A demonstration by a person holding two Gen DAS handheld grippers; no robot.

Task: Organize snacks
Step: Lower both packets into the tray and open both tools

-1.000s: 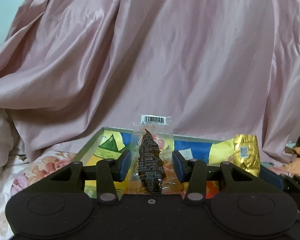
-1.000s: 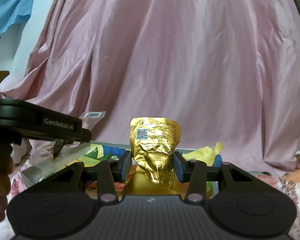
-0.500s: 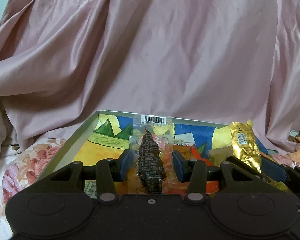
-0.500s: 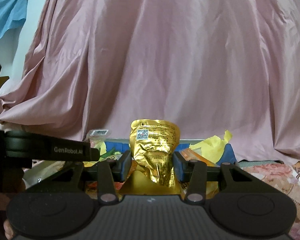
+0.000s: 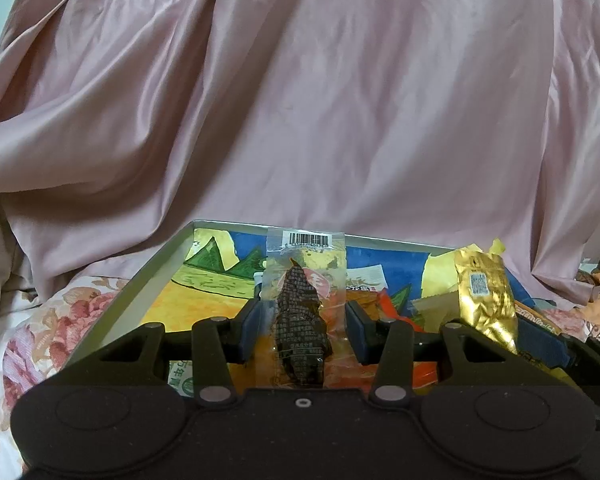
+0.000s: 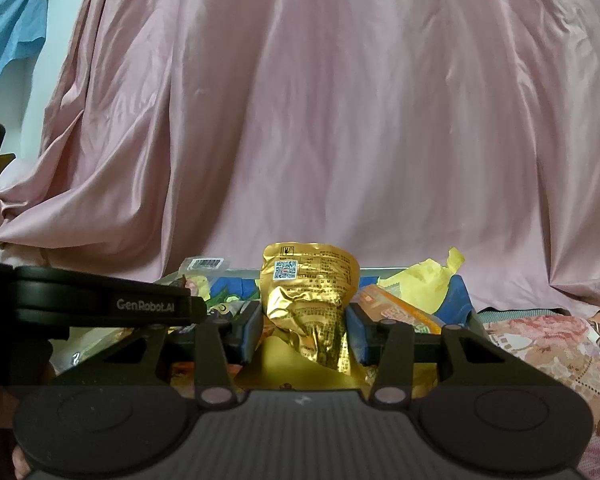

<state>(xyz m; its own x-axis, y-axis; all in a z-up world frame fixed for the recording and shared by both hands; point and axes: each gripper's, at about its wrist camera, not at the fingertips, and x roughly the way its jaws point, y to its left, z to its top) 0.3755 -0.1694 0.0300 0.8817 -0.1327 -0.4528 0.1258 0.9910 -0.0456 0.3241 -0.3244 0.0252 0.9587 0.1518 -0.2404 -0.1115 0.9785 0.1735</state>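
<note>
Behind everything hangs the pink drape, which does nothing but close off the back of the scene. In front of it lies the shallow box with its painted lining, open side up so I can drop snacks straight in; a few packets already lie in its right half.

My right gripper pinches the gold foil pouch by its crumpled lower end, so the printed top stands clear above the box. From my left camera that same pouch hangs over the right side.

My left gripper is pressed onto the clear packet with the dark snack inside, barcode end up (held low, I think, so it hangs straight). Both packets sit over the box, not yet let go; releasing them into it looks like my next step.
</note>
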